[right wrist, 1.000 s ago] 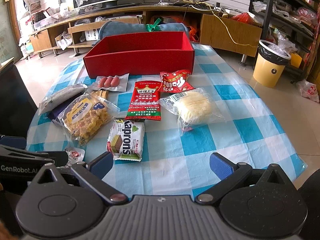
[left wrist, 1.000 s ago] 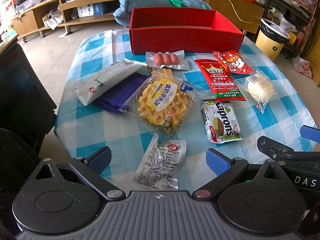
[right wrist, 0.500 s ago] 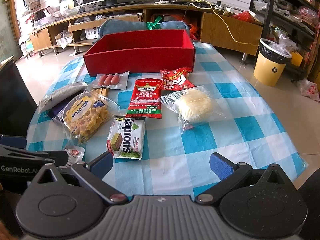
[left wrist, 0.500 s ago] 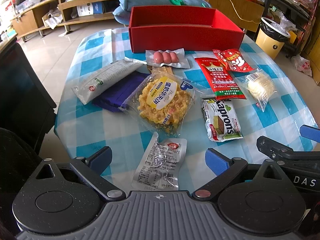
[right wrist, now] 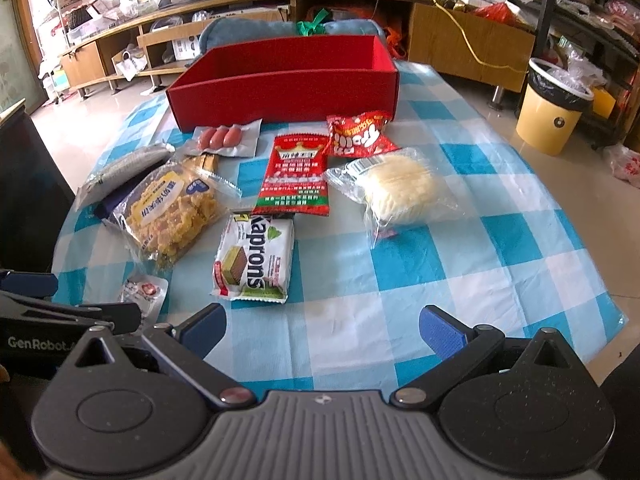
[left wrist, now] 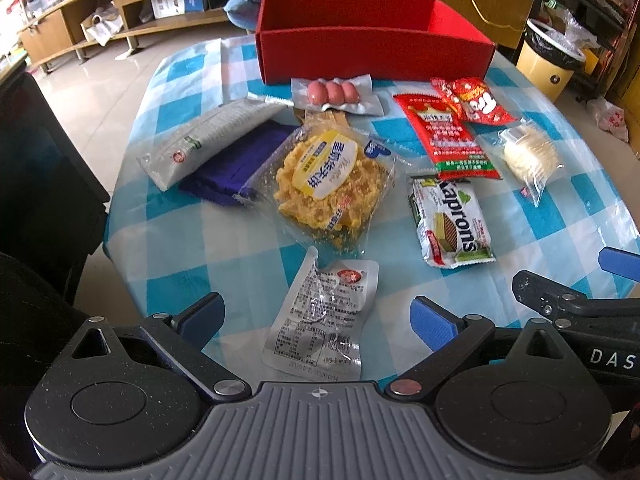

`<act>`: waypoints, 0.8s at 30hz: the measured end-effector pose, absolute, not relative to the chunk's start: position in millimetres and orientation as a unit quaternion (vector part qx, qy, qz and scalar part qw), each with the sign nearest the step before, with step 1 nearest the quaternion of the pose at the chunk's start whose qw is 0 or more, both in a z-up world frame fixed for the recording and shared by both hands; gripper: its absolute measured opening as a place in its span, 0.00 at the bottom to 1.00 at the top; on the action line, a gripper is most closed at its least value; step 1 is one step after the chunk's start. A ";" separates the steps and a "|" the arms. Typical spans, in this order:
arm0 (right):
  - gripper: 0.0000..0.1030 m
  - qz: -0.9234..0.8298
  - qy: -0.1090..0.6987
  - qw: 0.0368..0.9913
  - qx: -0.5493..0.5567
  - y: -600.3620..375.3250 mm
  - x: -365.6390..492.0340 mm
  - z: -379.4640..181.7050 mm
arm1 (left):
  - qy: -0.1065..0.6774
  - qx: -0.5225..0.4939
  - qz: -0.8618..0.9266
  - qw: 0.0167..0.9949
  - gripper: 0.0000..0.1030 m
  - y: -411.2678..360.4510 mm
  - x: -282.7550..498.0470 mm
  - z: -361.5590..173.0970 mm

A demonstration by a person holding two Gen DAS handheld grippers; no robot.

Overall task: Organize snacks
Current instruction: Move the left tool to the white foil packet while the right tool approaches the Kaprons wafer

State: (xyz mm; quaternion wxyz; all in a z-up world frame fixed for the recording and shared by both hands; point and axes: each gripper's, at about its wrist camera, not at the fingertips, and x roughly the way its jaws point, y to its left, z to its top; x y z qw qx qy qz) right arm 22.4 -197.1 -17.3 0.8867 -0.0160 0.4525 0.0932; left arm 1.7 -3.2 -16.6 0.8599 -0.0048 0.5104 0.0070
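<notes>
Down low at the near edge of the counter (right wrist: 400, 292), the left tongs (left wrist: 316, 316) and the right tongs (right wrist: 324, 326) both hang level, side by side, each spread wide and gripping nothing. One silver foil pouch (left wrist: 324, 316) lies between the left fingers. Beyond it lie one waffle pack (left wrist: 328, 184), one Naprons wafer pack (right wrist: 256, 258), one clear-wrapped pale cake (right wrist: 396, 190), two red packets (right wrist: 296, 176), one three-sausage pack (left wrist: 334, 92), one white tube-shaped pack (left wrist: 208, 140) and one purple pack (left wrist: 236, 164) beneath it. One red box (right wrist: 288, 92) stands open at the far edge.
</notes>
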 end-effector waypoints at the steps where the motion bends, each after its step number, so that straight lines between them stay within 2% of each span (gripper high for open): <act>1: 0.95 0.095 0.455 0.885 -0.015 -197.3 23.2 -17.9 | 0.512 -0.004 0.007 0.859 0.98 -3.3 2.0 -17.3; 24: 0.95 0.140 0.483 0.863 -0.040 -159.5 94.2 -27.8 | 0.583 -0.012 0.026 0.812 0.98 0.7 31.7 -56.3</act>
